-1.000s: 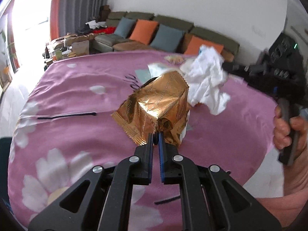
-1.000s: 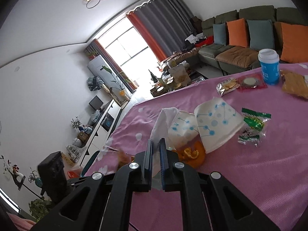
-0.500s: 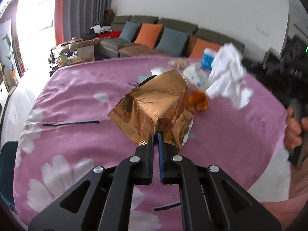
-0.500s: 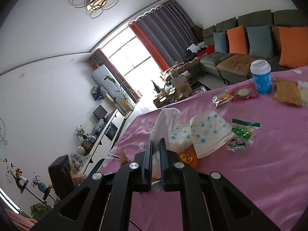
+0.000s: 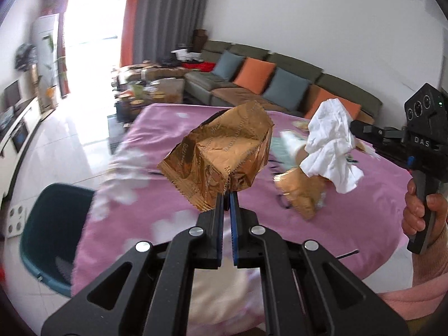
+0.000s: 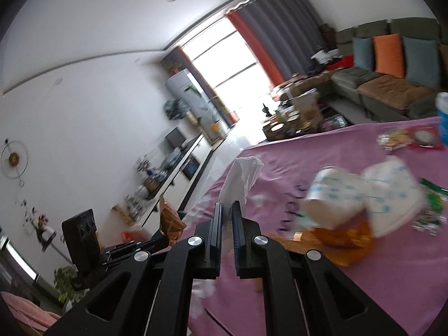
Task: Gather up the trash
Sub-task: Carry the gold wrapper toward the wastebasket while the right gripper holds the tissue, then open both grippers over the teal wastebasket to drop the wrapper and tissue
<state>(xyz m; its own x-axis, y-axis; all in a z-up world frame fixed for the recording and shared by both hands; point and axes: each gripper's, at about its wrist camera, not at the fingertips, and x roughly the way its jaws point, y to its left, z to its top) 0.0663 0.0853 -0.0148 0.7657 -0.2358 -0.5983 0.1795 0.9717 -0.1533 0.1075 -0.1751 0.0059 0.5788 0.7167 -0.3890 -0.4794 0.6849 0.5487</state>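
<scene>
Gold wrapper (image 5: 221,156): you have it pinched by its bottom corner in your left gripper (image 5: 227,196), jaws closed tight on the foil, clear above the pink tablecloth (image 5: 173,210). It looks light, crinkly and likely slippery, so hold near the crimped edge. Your right gripper (image 6: 226,210) is clamped on the soft white tissue (image 6: 242,176), also above the cloth. The teal bin (image 5: 42,224) sits just beside the cloth's edge.

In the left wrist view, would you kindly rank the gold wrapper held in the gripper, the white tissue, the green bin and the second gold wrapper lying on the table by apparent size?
1. Gold wrapper, though nearest the lens.
2. Green bin, partly hidden by the table, so unsure against the first.
3. White tissue.
4. Second gold wrapper.
</scene>
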